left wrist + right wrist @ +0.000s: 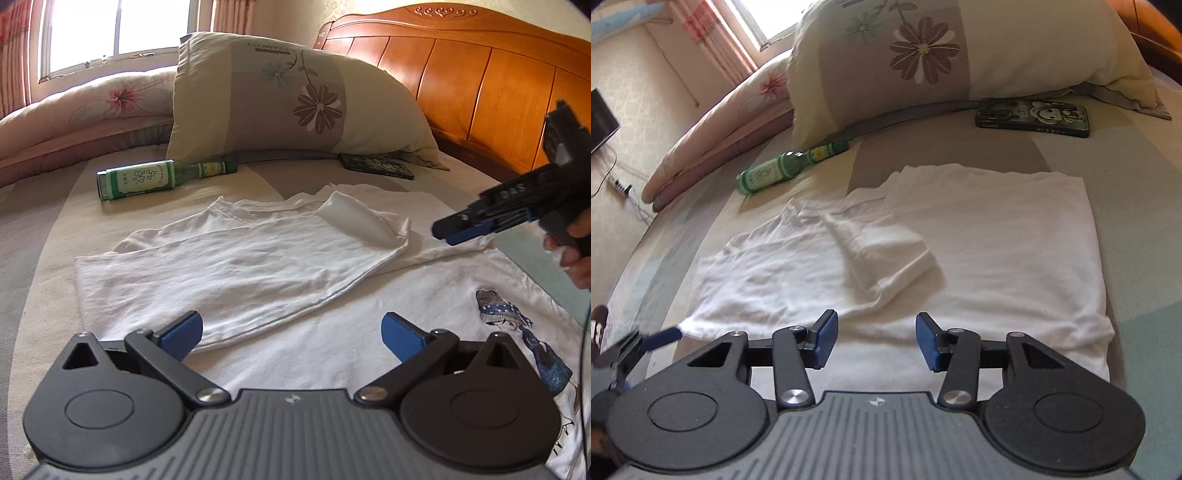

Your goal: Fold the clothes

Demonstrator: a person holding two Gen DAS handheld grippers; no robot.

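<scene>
Left gripper (pixel 291 338) nearest, jaws spread wide, nothing between, hovering over white T-shirt (pixel 258 266). Right gripper (pixel 875 341) half-spread, empty, above shirt's near hem. Shirt flat on bed (pixel 44 229), left side and sleeve folded inward, printed figure (pixel 524 332) at right. Beyond: green bottle (pixel 147 179) lying down, phone (pixel 1034 118), floral pillow (pixel 295 96), wooden headboard (pixel 480 74).

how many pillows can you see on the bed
2. The flowered beige pillow leans against the headboard, above the green bottle. A pink floral pillow lies to its left, below the window. More may be hidden behind them.
</scene>
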